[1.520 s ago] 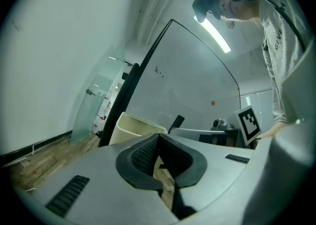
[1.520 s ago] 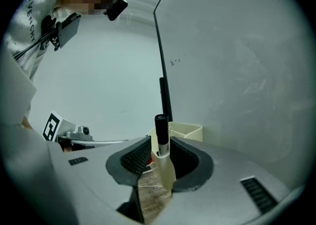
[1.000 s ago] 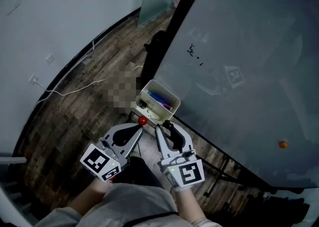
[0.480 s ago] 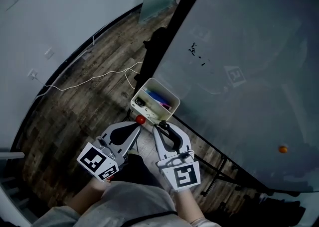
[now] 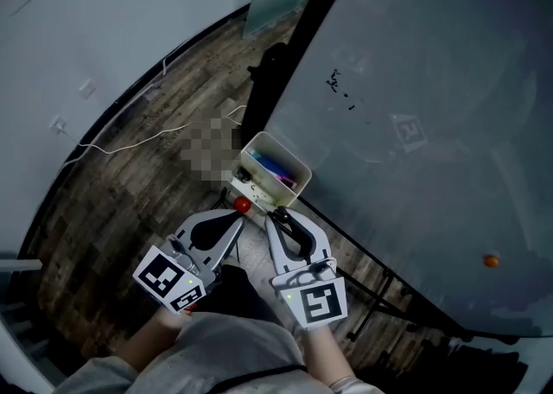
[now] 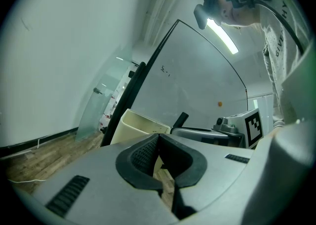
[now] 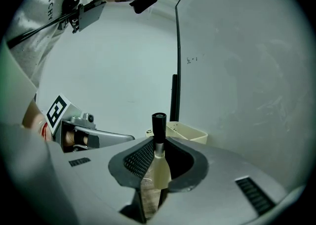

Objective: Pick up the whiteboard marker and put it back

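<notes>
The whiteboard marker (image 7: pixel 159 162), pale-bodied with a black far end (image 7: pixel 158 120), lies between the jaws of my right gripper (image 7: pixel 158 152) and points toward the cream tray (image 7: pixel 185 131). The jaws are closing round it, and a sliver of floor still shows between its left side and the pad. In the head view the right gripper (image 5: pixel 278 215) and marker tip (image 5: pixel 282 212) sit just below the tray (image 5: pixel 298 169), which hangs on the whiteboard (image 5: pixel 415 81). My left gripper (image 5: pixel 238 218) is alongside with its pads (image 6: pixel 143 152) together. A small red thing (image 5: pixel 243 205) sits at its tip; whether it is held is unclear.
Several coloured markers (image 5: pixel 275 168) lie in the tray. An orange magnet (image 5: pixel 491 260) sticks to the board at lower right. A white cable (image 5: pixel 130 137) runs over the wood floor, the black stand post (image 5: pixel 270 73) rises behind the tray, and stand legs (image 5: pixel 389 297) spread below.
The right gripper's jaws have drawn closer together round the marker. Both hands have stayed where they were by the tray.
</notes>
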Demonstrator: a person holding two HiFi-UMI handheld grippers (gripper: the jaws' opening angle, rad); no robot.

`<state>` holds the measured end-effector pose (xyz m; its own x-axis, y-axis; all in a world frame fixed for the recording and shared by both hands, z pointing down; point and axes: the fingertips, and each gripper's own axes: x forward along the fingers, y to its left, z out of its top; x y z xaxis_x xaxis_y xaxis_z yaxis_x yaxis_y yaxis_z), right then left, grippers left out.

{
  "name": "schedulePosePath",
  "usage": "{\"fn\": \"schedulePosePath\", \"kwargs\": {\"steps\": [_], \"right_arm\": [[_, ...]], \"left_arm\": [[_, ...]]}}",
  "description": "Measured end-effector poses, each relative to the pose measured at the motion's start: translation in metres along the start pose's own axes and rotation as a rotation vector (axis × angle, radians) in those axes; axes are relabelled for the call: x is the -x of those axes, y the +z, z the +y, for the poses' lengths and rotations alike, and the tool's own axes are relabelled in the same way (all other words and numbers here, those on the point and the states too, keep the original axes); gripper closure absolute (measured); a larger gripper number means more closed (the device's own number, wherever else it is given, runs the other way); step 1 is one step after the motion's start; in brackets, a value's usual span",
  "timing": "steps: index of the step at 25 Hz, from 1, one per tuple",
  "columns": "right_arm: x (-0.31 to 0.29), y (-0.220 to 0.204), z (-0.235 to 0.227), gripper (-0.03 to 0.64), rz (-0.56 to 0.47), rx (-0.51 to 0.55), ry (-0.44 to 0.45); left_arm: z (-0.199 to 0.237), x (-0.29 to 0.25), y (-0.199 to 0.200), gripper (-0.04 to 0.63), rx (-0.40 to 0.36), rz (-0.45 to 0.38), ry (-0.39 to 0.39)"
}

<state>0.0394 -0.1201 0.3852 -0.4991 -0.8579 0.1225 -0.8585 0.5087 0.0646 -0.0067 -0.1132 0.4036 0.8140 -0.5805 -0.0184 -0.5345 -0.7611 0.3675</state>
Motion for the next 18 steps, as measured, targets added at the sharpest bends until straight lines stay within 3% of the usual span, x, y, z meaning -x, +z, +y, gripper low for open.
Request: {"fn": "schedulePosePath", "kwargs": {"steps": [18], "right_arm": [[0.0,0.016,-0.005,0.541,-0.027,-0.02,0.04]], "left_arm": [[0.005,-0.001,0.006,0.58,0.002,-0.015,0.03]]}}
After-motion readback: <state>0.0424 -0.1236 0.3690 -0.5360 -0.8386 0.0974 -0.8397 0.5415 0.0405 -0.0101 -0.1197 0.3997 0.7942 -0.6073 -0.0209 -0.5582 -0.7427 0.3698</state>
